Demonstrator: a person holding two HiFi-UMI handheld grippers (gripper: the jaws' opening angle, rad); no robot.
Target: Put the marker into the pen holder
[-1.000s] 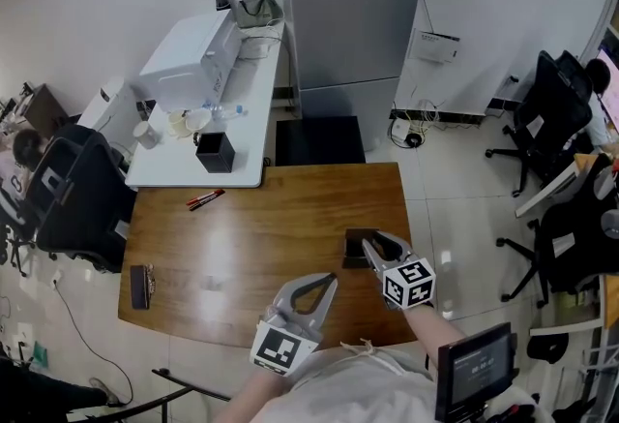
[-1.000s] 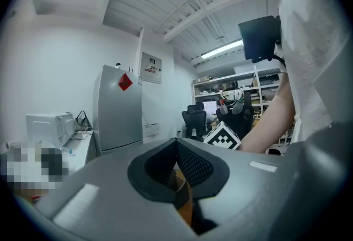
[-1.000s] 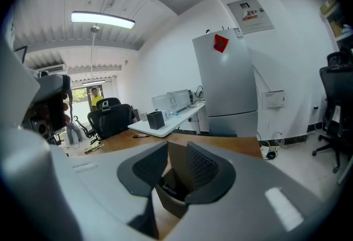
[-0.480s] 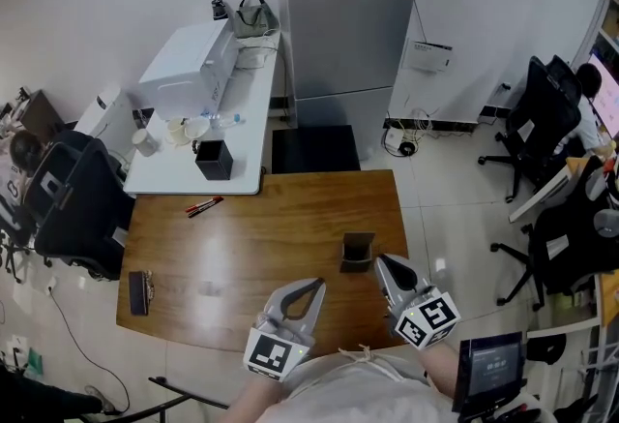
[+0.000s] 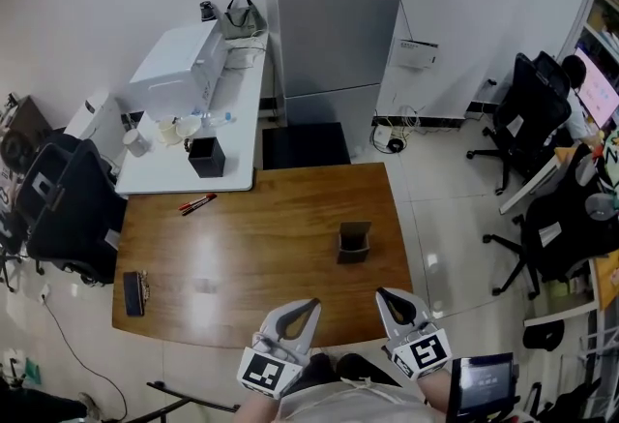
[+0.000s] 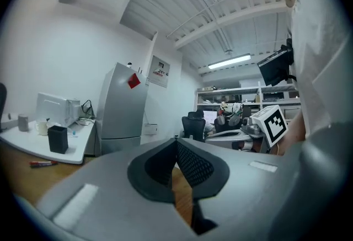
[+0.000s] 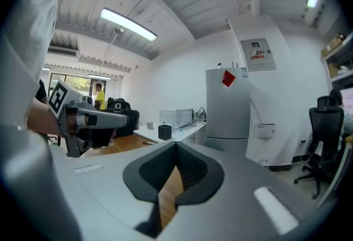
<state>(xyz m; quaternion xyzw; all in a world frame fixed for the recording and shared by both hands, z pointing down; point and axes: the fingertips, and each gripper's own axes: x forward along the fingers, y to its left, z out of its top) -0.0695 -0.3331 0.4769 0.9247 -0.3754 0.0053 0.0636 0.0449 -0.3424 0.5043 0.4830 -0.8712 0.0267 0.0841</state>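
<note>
Both grippers have drawn back from the middle of the wooden table (image 5: 271, 247) to its near edge, and the right gripper (image 5: 383, 295), which was at the pen holder (image 5: 354, 242) a second ago, now hangs well apart from it. The left gripper (image 5: 310, 304) sits to its left, the two side by side and not touching. Each gripper's own view shows its jaws pressed together at the tips with nothing between them, only bare tabletop beyond. The pen holder stands upright and alone right of the table's centre. The red marker (image 5: 197, 204) lies flat near the table's far left edge, well away from the holder and both grippers. A small dark object (image 5: 133, 292) rests at the near left corner. Beyond the far left edge a white table (image 5: 193, 181) carries a black box (image 5: 206, 157).
</note>
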